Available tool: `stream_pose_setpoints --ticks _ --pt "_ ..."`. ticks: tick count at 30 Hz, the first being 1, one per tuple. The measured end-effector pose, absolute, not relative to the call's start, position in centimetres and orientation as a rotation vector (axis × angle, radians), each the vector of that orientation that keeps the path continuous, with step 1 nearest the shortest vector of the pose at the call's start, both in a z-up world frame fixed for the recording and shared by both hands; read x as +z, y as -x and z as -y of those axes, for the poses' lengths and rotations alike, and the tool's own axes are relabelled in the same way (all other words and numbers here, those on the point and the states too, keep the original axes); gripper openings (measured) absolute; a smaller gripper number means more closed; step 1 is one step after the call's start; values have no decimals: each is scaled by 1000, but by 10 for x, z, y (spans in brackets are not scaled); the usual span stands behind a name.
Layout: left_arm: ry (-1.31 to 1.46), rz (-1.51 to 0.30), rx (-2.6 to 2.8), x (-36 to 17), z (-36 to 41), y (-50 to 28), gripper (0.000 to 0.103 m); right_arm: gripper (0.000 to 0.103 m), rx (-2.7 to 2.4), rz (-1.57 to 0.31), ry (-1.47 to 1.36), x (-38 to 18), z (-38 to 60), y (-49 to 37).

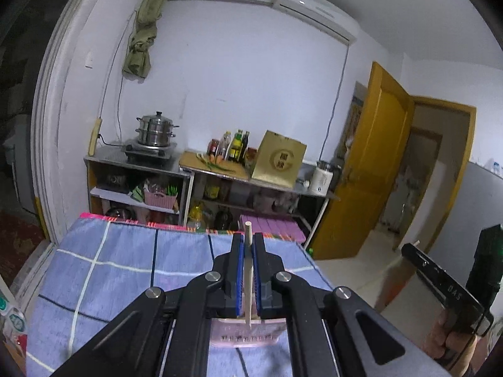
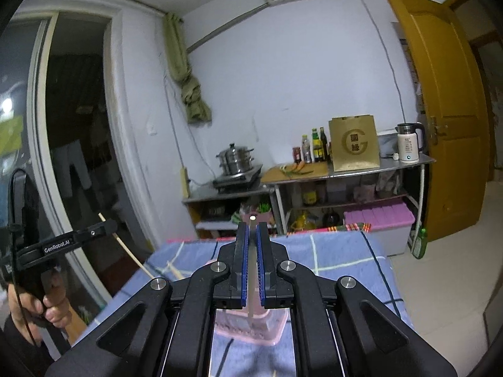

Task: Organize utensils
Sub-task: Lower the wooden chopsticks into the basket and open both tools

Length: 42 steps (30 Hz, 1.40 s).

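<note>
Blue checked cloth [image 1: 125,270] covered the table. Pink tray [image 2: 251,326] sat on the cloth, under both grippers; its contents were hidden. Left gripper [image 1: 248,238] pinched a pale wooden chopstick [image 1: 249,270] above the tray. Right gripper [image 2: 252,229] pinched another chopstick [image 2: 252,282], also over the tray.
</note>
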<state>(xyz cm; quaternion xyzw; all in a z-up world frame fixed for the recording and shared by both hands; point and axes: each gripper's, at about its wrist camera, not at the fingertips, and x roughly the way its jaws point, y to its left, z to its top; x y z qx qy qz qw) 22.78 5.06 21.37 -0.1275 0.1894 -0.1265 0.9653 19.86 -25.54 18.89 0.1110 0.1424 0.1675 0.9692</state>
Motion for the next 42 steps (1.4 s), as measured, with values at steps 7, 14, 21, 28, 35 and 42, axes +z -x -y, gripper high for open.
stream_pose_setpoints --ticks 7,14,21,28,35,42 --pt "251 -371 -226 207 -46 -256 5 5 361 -273 -284 187 251 -224" --pt "237 -419 -211 183 -44 -283 5 5 402 -303 -303 169 230 -244" --pt "214 -468 -214 161 -40 -300 5 5 430 -371 -286 143 209 -263" --pt "181 -537 -217 138 -33 -313 5 5 442 -451 -257 118 194 -276" --pt "152 -576 -222 126 -29 -320 5 5 463 -488 -248 112 188 -282" --pt "126 -568 -233 129 -24 -315 7 5 462 -497 -231 114 188 -279"
